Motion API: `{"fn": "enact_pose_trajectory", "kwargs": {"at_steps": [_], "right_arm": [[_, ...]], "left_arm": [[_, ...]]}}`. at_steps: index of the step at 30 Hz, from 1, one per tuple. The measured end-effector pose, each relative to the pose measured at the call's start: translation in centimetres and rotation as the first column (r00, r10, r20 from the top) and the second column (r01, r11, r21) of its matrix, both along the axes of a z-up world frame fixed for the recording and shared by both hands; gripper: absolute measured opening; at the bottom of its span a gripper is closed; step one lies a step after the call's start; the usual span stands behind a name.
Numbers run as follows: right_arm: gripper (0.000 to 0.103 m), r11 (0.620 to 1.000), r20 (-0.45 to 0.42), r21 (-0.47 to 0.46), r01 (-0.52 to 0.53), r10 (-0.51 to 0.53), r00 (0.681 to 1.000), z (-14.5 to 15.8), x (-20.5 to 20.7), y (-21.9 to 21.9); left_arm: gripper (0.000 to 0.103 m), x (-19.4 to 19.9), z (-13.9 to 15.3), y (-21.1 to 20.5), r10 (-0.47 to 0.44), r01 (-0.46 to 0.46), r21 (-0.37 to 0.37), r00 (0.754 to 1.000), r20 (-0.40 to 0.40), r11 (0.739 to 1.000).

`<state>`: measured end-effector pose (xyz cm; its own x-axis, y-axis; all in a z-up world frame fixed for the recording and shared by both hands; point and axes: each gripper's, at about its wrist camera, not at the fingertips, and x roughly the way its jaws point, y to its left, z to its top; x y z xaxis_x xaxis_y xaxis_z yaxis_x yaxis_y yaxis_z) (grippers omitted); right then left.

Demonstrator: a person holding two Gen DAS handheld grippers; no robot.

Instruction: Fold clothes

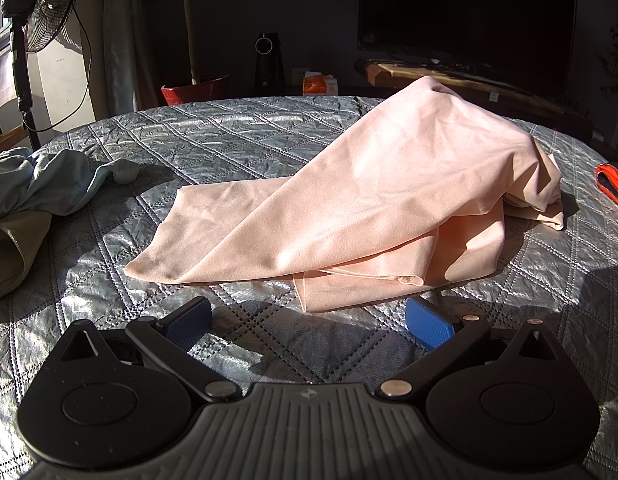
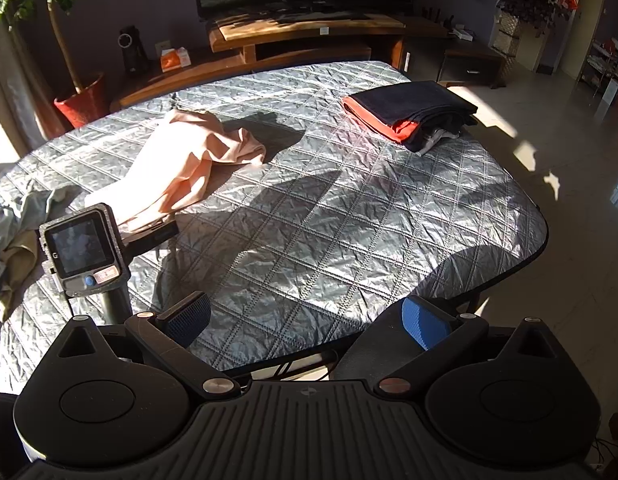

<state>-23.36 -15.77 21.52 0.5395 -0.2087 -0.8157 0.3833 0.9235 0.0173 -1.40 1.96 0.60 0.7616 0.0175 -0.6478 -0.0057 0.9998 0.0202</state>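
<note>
Setting: a table covered by a grey quilted cloth (image 2: 309,208), crossed by bright sun and hard shadows, in a living room.
Garment to fold: a peach garment (image 1: 349,208) lies loosely heaped near the middle-left of the table, one flat end stretched toward the near edge, the far end bunched and raised.
Other clothes: a crumpled pale green and beige pile (image 1: 25,200) sits at the left edge; a neat folded stack (image 2: 413,114) of dark and red items rests at the far right corner, well apart from the peach garment.
Step in hand: judged from the layout, reaching for the peach garment to spread it flat before folding.
How to do it well: take the near hem at its two corners, one per gripper, pinch only a single layer, then draw the cloth toward the near edge so the bunched far end pulls smooth. Avoid grabbing the quilted cloth underneath.
Left gripper (image 1: 309,322): jaws spread wide, holding nothing, low over the quilt with its blue pads (image 1: 427,322) just beside the near hem; contact cannot be confirmed.
Right gripper (image 2: 309,322): jaws spread wide, empty, high above the table's near edge, well apart from the garment.
</note>
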Motion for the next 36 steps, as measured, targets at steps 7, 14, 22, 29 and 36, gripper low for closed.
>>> {"fn": "enact_pose_trajectory", "kwargs": {"at_steps": [7,14,22,29,36], "right_arm": [[0.103,1.000,0.000,-0.002,0.001,-0.001,1.000,0.06,-0.05,-0.06],[0.103,1.000,-0.002,-0.002,0.003,-0.003,1.000,0.02,-0.02,-0.05],[0.103,1.000,-0.007,-0.002,0.009,-0.009,1.000,-0.14,0.02,-0.18],[0.103,1.000,-0.009,-0.001,0.010,-0.010,1.000,-0.20,0.08,-0.26],[0.103,1.000,-0.015,-0.002,0.009,-0.009,1.000,-0.31,0.19,-0.21]], "left_arm": [[0.103,0.00,-0.01,0.01,0.000,0.000,0.000,1.000,0.000,1.000],[0.103,0.00,-0.01,0.00,0.000,0.000,0.000,1.000,0.000,1.000],[0.103,0.00,-0.02,0.01,0.000,0.000,0.000,1.000,0.000,1.000],[0.103,0.00,-0.04,0.01,0.000,0.000,0.000,1.000,0.000,1.000],[0.103,0.00,-0.04,0.02,0.000,0.000,0.000,1.000,0.000,1.000]]}}
